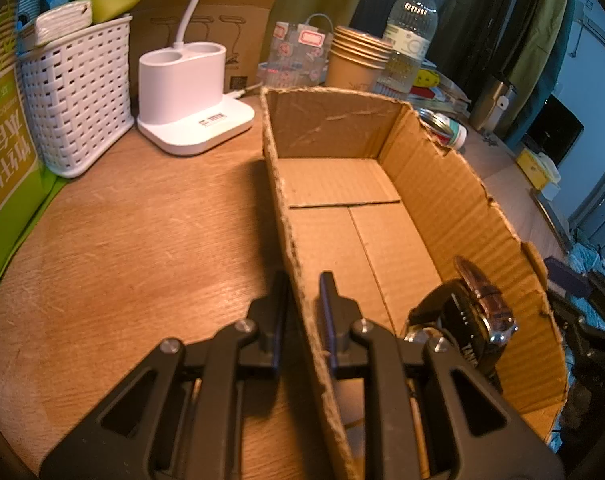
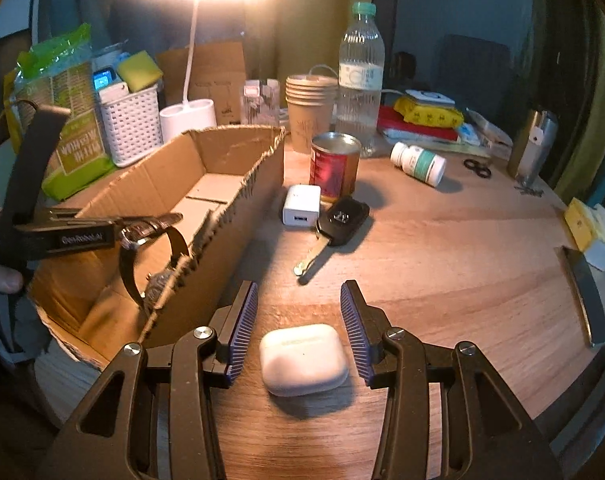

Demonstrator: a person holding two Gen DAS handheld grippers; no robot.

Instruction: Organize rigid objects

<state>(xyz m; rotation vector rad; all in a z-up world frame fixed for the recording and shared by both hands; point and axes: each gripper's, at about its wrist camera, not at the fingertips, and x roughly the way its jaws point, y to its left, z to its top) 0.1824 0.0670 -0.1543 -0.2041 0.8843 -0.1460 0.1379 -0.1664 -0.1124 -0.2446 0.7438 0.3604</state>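
While the left gripper [image 1: 302, 320] stays out of the picking, it is clenched on the near wall of the cardboard box [image 1: 342, 184], one pad either side of the corrugated edge, steadying it. A wristwatch [image 1: 468, 312] already lies inside the box, at about 4 o'clock in the left wrist view, leaning against the right wall. Moving right across the table [image 2: 442, 264]: the right gripper [image 2: 300, 328] has its jaws parted and straddling a white earbud case [image 2: 304, 358], which sits flat on the wood at 6 o'clock in the right wrist view, clear gaps on both sides, pads not yet touching. To do this well, I judge the fingers should drop a little more so the ribbed pads meet the case's flat flanks, centred, then close evenly; the rounded shell could squirt out if pinched high. Further out at 12 o'clock wait a white charger [image 2: 301, 210], a car key [image 2: 338, 224], a red tin [image 2: 335, 164]; a pill bottle [image 2: 418, 162] at 1 o'clock. The box's near corner is hidden by the gripper; lamp glare washes out the top.
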